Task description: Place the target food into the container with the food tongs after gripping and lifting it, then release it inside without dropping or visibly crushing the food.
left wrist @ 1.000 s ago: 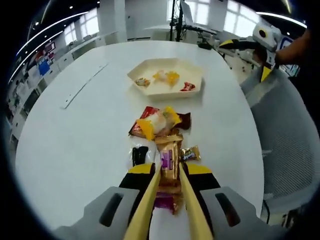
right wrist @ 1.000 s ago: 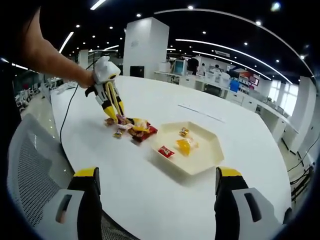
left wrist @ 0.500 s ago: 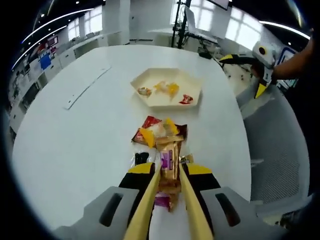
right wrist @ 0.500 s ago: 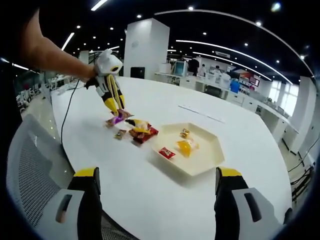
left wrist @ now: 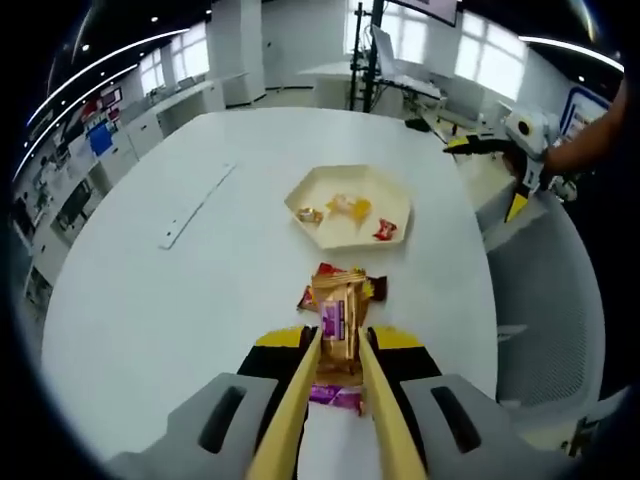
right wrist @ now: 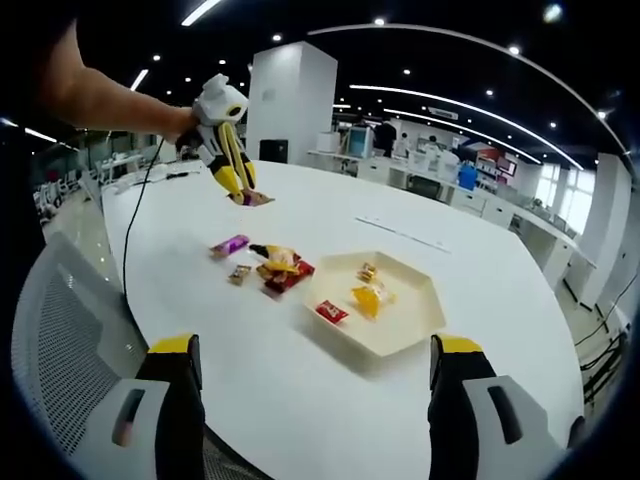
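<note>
Gold-brown wrapped snack bar with purple label clamped between yellow tong fingers of left gripper, lifted clear of white surface. Long axis of bar in line with fingers, pointing forward toward the tray. Also seen from right gripper view: left gripper high above surface with bar at its tip, held by a person's hand.

Beige hexagonal tray straight ahead of bar along finger line, well apart, beyond small pile of wrapped snacks directly under bar tip. Tray already with three wrapped pieces inside: yellow, red, small mixed one. Purple-wrapped snack lying on surface just below fingers, apart from pile.

Right gripper with fingers spread wide, nothing between them, low at near edge of surface, facing tray; seen in left gripper view far right, off the surface edge near a grey mesh chair. In that view tray nearer to right gripper than to left, but bar in left, so carry falls to left.

Likely step: transport. Probably needs forward travel over pile, then lowering into free near part of tray before opening. Risk: bar slipping from thin fingers if tilted; wrapper looks uncrushed so far.
</note>
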`<state>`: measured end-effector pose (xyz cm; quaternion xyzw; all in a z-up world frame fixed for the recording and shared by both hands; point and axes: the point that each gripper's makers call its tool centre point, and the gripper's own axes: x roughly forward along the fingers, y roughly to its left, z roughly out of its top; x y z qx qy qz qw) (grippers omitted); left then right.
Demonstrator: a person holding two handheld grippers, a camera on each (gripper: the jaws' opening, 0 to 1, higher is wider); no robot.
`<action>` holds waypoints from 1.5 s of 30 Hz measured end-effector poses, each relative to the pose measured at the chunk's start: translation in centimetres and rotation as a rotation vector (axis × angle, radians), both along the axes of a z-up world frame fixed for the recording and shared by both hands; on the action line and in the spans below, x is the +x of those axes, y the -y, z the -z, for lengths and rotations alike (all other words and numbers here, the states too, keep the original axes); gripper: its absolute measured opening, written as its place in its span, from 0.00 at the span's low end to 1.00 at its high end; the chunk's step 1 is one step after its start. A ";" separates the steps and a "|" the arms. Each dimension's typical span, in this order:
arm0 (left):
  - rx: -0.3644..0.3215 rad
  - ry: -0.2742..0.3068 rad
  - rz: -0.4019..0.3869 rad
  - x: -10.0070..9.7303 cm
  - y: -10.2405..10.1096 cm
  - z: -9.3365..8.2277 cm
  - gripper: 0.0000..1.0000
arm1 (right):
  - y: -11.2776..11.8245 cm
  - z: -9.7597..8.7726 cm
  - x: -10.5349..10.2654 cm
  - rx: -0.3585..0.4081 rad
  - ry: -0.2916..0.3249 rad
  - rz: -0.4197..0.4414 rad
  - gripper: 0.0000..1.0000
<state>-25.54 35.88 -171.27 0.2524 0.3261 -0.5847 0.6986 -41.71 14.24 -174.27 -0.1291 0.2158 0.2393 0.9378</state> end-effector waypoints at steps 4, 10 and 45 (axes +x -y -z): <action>-0.002 0.016 0.001 0.4 0.1 -1.3 0.19 | 0.0 -0.1 0.0 -0.002 0.007 -0.002 0.93; -0.014 0.040 -0.002 0.9 0.5 -2.9 0.19 | -0.1 -0.3 0.0 -0.001 0.014 -0.004 0.92; -0.036 0.077 0.077 0.1 5.2 -3.7 0.19 | 0.2 -0.8 0.1 0.012 0.040 0.010 0.92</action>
